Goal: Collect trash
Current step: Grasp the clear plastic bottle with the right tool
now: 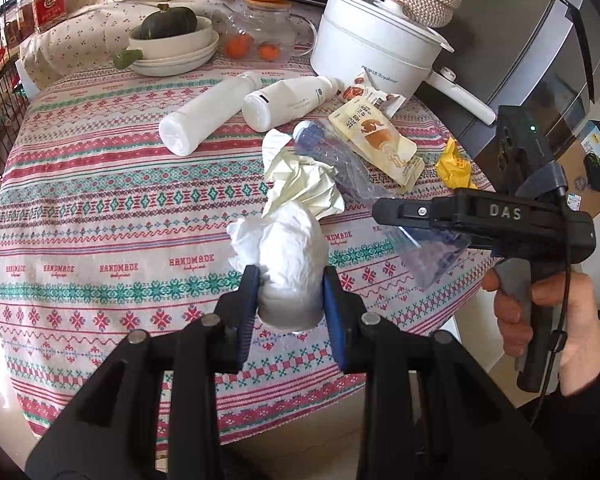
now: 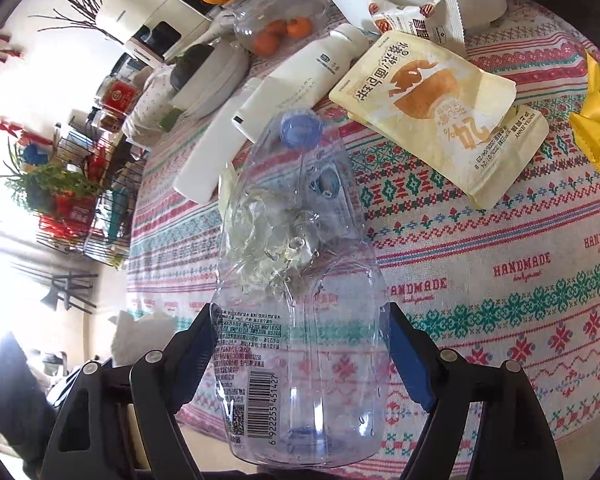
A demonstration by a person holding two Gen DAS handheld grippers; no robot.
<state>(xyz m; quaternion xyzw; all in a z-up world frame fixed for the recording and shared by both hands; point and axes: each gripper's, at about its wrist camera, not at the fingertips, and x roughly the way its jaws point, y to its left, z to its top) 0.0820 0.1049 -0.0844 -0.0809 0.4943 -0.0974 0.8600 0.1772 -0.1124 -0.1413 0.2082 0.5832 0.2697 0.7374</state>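
Left tongs clamp tissue wad; right tongs clasp bottle over patterned tablecloth.

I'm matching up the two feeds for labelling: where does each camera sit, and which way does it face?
Left wrist: on the left gripper, looking down its fingers across the patterned tablecloth; it clamps a crumpled white tissue wad; right gripper and hand show.
Right wrist: on the right gripper, facing a crushed clear plastic bottle between its fingers.
Shared: bottle, cream snack pouch.

Patterned tablecloth on table; silver fridge; bright window light.
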